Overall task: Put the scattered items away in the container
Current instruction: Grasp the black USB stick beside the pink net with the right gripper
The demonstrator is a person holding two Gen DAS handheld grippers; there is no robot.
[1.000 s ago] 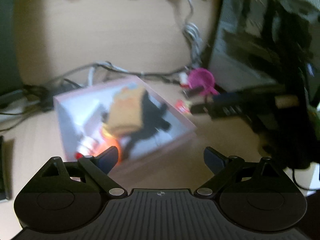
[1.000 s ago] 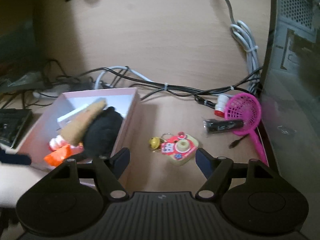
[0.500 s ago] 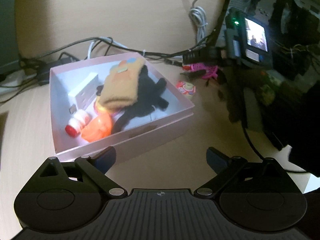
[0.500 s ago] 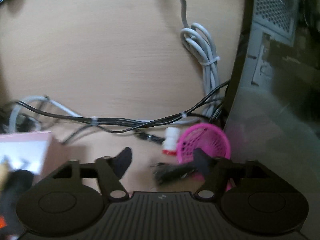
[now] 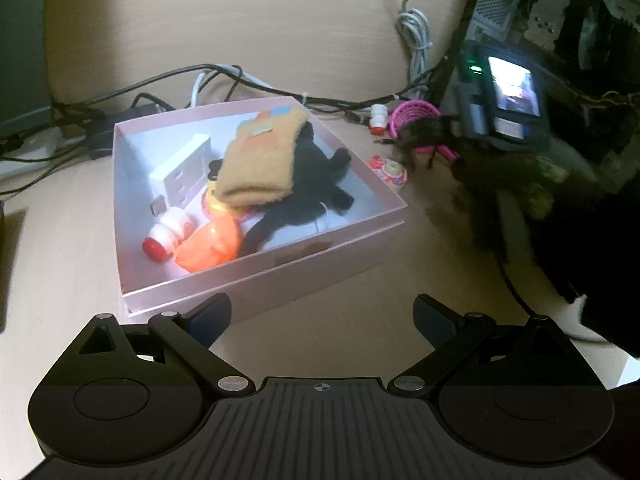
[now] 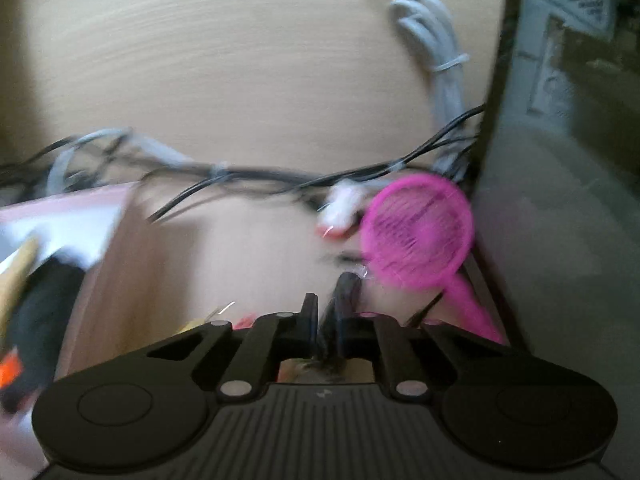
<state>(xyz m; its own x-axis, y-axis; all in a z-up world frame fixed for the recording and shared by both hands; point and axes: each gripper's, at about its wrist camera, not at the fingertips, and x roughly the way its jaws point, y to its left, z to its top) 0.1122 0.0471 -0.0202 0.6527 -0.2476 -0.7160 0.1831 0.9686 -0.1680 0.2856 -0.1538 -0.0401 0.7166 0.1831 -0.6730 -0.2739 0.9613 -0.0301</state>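
A pink box [image 5: 304, 248] on the desk holds a tan knitted piece [image 5: 260, 160], a black plush toy [image 5: 316, 184], a white block, an orange toy [image 5: 208, 244] and a small red-capped bottle. My left gripper [image 5: 322, 312] is open and empty in front of the box. My right gripper [image 6: 326, 320] is shut on a black tube-like item [image 6: 344, 296] just left of the pink net scoop [image 6: 418, 232]; the view is blurred. In the left wrist view it shows at the right, near the scoop [image 5: 412, 114]. A small pink keychain toy [image 5: 390, 170] lies beside the box.
Black and grey cables [image 5: 224, 76] run along the back of the desk. A small white bottle with red cap [image 6: 340, 208] lies by the scoop. A computer case [image 6: 568, 120] stands at the right. The box corner [image 6: 68, 216] is at left in the right wrist view.
My right gripper has closed from open onto the black tube by the pink scoop. The left gripper has drawn back slightly and stayed open.
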